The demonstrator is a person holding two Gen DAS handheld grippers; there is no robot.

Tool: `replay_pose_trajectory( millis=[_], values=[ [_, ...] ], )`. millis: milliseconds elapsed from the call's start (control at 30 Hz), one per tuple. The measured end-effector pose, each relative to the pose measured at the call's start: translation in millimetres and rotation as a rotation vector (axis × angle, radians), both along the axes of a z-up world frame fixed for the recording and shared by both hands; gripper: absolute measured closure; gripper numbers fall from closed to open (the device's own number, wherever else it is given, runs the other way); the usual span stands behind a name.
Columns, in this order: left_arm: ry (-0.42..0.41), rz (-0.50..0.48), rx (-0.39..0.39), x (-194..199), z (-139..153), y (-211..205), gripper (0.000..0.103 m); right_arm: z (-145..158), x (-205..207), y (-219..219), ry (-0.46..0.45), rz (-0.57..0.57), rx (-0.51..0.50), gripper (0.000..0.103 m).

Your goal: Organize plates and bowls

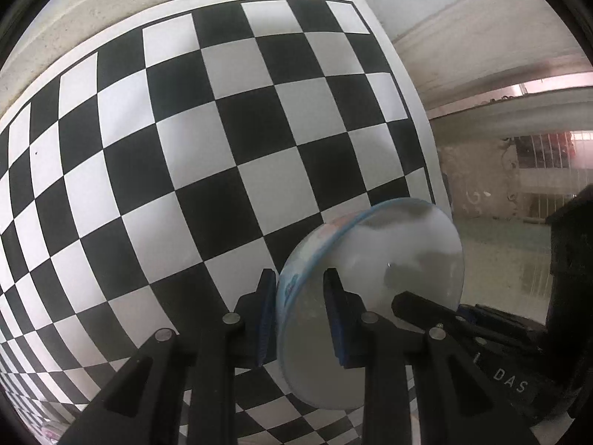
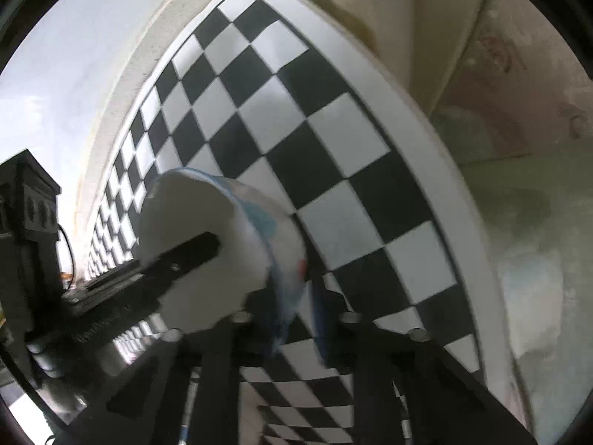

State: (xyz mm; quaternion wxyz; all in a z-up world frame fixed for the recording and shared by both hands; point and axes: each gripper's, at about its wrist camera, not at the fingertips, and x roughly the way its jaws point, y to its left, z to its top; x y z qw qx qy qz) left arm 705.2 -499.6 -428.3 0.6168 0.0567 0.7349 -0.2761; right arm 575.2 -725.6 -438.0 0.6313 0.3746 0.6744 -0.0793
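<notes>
A white bowl with a blue rim band and faint coloured print is held on edge in the air, over a black-and-white checkerboard sheet. My left gripper is shut on its rim, one blue pad outside and one inside. The other gripper's finger reaches into the bowl from the right. In the right wrist view the same bowl shows, blurred. My right gripper is shut on its wall. The left gripper's finger lies across the bowl's white inside.
The checkerboard sheet lies on a pale stone surface with a raised edge. A dark object stands at the right. A black box with cables is at the left. Bare floor lies beyond the sheet.
</notes>
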Motion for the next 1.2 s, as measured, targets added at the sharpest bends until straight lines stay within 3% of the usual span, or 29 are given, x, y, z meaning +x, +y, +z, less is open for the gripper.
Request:
replay_pose_trajectory(
  millis=[233,533,867,1200],
  values=[
    [-0.051,-0.018,-0.01,-5,17,6,0.08,9,5,9,-0.014,0.035,-0.028,0.091],
    [-0.12,-0.023,-0.033,-21,58,18,0.08,50,-1,27,-0.074,0.061,-0.048,0.091],
    [-0.181,0.018,-0.07,-54,104,76,0.08,99,-33,79,-0.136,0.114,-0.061,0.09],
    [-0.224,0.03,-0.063,-107,126,145,0.08,120,-76,142,-0.168,0.161,-0.055,0.091]
  ],
)
